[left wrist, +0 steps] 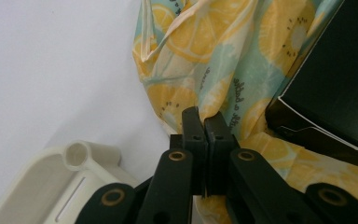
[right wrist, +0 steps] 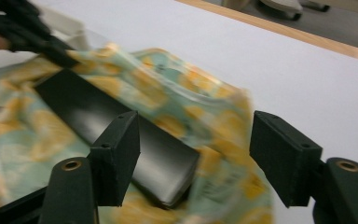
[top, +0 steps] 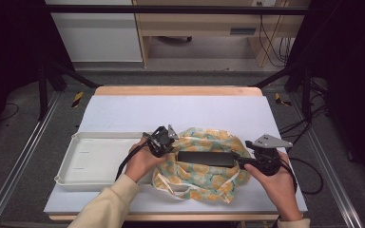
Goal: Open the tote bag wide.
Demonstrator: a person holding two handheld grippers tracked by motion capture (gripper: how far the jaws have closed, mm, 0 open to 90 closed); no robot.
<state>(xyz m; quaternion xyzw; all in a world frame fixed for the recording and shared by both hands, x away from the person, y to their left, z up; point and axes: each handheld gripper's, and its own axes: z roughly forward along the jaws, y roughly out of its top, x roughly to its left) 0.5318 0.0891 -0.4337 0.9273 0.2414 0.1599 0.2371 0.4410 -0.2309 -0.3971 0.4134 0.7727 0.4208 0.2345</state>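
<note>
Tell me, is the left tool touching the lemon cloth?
Touching. The left gripper view shows the left tool shut on a fold of the cloth, with fabric pinched between its jaws.

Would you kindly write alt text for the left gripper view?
The left gripper, jaws shut, pinches the edge of a lemon-print cloth bag on a white table. A black box lies on the bag at right; a cream tray's corner sits lower left.

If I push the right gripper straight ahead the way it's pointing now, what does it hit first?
Most likely the black box. The right gripper is open and the box's near end lies between its jaws, on the lemon-print bag. Blur makes the remaining gap unclear.
</note>
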